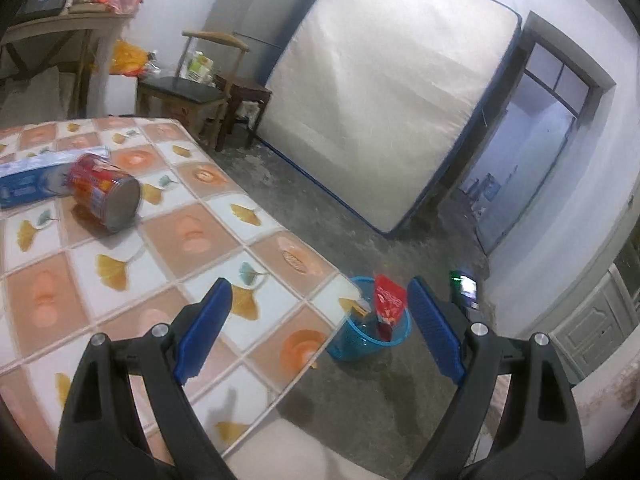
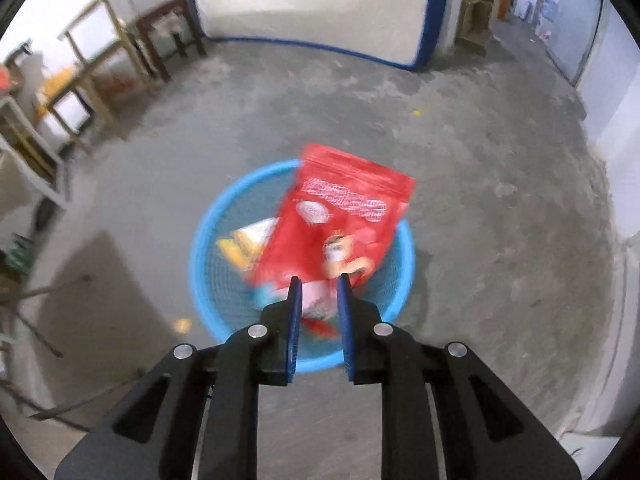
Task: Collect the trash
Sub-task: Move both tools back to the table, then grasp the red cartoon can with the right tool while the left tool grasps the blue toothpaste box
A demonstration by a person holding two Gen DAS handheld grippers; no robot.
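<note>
A blue mesh trash basket (image 2: 202,264) stands on the concrete floor; it also shows in the left wrist view (image 1: 348,344) past the table corner. A red snack bag (image 2: 340,216) sits in its mouth, blurred, just beyond my right gripper (image 2: 319,284), whose jaws stand slightly apart with no grip on the bag. A yellow and white wrapper (image 2: 246,244) lies inside. My left gripper (image 1: 320,292) is wide open and empty above the tiled table (image 1: 192,236). A red can (image 1: 105,194) lies on its side beside a blue and white pack (image 1: 28,180).
A mattress (image 1: 384,92) leans on the far wall. Wooden chairs (image 1: 192,92) and a stool stand behind the table. A doorway (image 1: 532,160) opens at the right. A white cabinet (image 1: 592,328) stands by the right wall.
</note>
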